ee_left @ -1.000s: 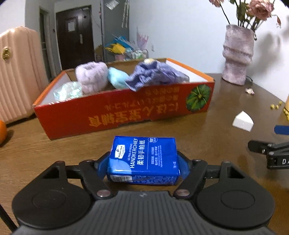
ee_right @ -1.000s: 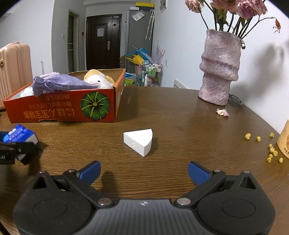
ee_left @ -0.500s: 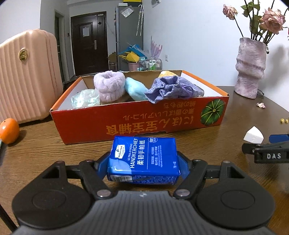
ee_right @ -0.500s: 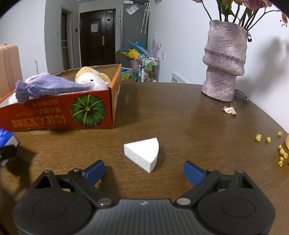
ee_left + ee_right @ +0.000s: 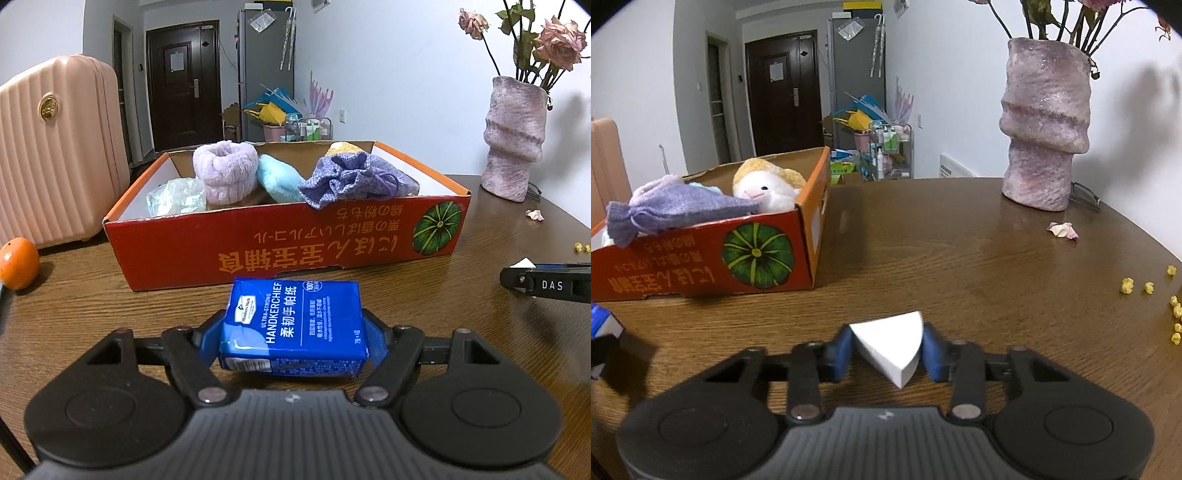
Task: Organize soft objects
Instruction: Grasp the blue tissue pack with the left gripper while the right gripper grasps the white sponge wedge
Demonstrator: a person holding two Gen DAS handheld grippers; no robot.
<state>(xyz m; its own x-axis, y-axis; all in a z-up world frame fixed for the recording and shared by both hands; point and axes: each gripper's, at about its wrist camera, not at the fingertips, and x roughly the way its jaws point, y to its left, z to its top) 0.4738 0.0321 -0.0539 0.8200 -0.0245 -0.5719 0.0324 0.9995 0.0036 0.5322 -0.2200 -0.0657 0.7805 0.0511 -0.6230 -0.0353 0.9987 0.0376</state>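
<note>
1. Closing since a second ago, the right gripper fingers pinch the white sponge wedge between them on the desk.
2. Left gripper fingers clamp the tissue pack; the box lies just ahead, nearer it.

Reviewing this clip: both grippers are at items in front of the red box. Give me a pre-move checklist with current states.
1. Left gripper clamped on blue tissue pack: ok.
2. Right gripper jaws closing, white sponge wedge between them; firm grip: cannot tell.
3. Red box open on top: ok.
4. Free space inside box, right end: ok; purple pouch hangs over front wall.
5. Grippers apart from each other: ok.
6. Vase away from path to box: ok.
</note>
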